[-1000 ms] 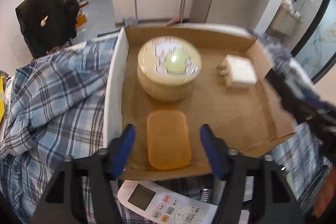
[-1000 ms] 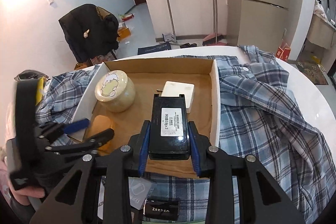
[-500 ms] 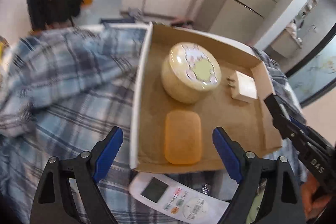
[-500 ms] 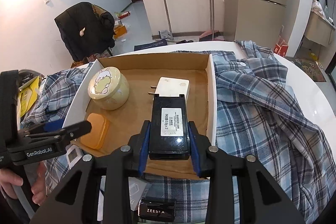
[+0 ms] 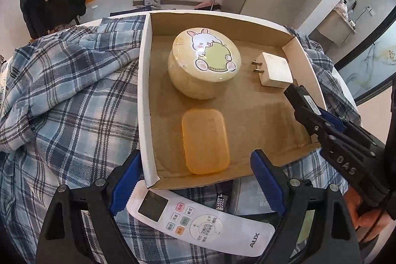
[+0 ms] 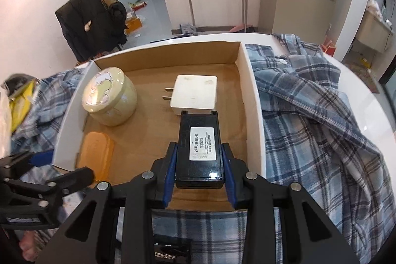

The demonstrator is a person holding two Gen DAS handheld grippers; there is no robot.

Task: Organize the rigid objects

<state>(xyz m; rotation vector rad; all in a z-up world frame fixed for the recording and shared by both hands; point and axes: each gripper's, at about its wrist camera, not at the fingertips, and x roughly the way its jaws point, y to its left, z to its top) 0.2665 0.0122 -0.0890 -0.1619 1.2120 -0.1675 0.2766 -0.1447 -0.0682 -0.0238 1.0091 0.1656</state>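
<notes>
Your right gripper [image 6: 199, 172] is clamped on the long sides of a black box [image 6: 199, 147], held over the tray [image 6: 243, 71] near its front edge, toward the right wall, nose just short of the charger [image 6: 195, 94]. It looks rigid, light and glossy, so hold it mid-length on the flat sides to stop it pivoting or slipping. Your left gripper [image 5: 193, 183] hangs wide open and empty over the tray's front-left corner, above the remote [image 5: 200, 219] lying on the shirt [image 5: 74, 95]. Inside sit 3 things: an orange case [image 5: 204, 140] by the front edge, a round tin [image 5: 204, 63] behind it, and the charger by the right wall.
</notes>
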